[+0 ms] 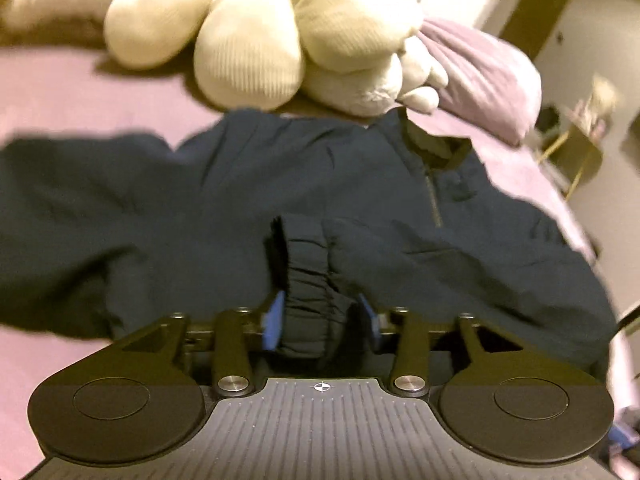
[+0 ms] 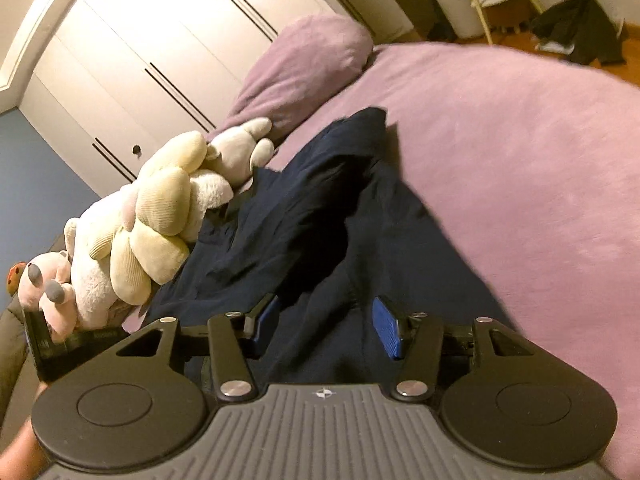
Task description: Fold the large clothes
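Blur softens the navy jacket; left gripper clasps its elastic cuff, pitched down; right gripper straddles fabric, half-open, contact unclear.

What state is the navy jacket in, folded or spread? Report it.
Mostly spread, not folded: the navy jacket lies open across the purple bed, one sleeve stretched out flat, while its elastic cuff sits bunched between the left tongs.

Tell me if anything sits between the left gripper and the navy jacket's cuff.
Nothing does: the elastic cuff of the navy jacket already lies between the left gripper's blue pads. The plush toys lie beyond the jacket.
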`<action>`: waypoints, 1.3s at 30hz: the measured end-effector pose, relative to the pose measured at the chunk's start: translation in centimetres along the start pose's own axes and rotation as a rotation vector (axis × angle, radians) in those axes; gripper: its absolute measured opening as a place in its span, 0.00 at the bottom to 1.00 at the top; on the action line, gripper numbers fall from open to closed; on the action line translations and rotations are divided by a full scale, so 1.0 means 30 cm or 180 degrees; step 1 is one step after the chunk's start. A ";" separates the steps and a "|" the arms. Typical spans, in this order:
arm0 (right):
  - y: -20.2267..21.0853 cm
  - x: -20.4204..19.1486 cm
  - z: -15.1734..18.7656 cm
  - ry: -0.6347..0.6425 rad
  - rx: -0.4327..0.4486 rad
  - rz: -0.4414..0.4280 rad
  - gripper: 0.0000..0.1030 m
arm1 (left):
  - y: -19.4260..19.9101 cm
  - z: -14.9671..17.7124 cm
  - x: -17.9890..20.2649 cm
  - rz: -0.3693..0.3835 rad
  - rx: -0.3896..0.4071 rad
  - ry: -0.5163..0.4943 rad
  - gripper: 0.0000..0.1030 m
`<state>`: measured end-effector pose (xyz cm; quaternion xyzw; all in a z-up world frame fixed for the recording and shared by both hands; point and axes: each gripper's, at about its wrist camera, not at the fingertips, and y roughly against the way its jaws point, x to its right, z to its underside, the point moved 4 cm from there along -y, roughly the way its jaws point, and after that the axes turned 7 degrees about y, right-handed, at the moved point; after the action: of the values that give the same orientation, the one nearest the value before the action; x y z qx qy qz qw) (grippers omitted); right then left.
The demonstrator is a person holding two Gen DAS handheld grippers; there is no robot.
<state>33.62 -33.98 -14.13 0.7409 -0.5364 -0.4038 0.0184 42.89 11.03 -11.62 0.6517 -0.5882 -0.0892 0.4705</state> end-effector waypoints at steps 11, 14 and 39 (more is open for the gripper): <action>-0.258 0.024 -0.110 -0.0894 -0.0032 -0.0221 0.57 | -0.012 -0.132 0.051 0.0087 0.0264 -0.0157 0.07; -0.308 0.057 -0.170 -0.1015 0.0090 -0.0040 0.57 | 0.018 -0.191 0.088 0.0027 0.0501 -0.0344 0.07; -0.294 -0.217 -0.226 0.1271 0.0395 0.0927 0.38 | -0.076 -0.137 0.140 -0.0054 0.0686 -0.0534 0.82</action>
<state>44.04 -27.71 -9.86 0.7206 -0.6470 -0.2088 0.1364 48.41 9.24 -9.19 0.6936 -0.6261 -0.0836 0.3462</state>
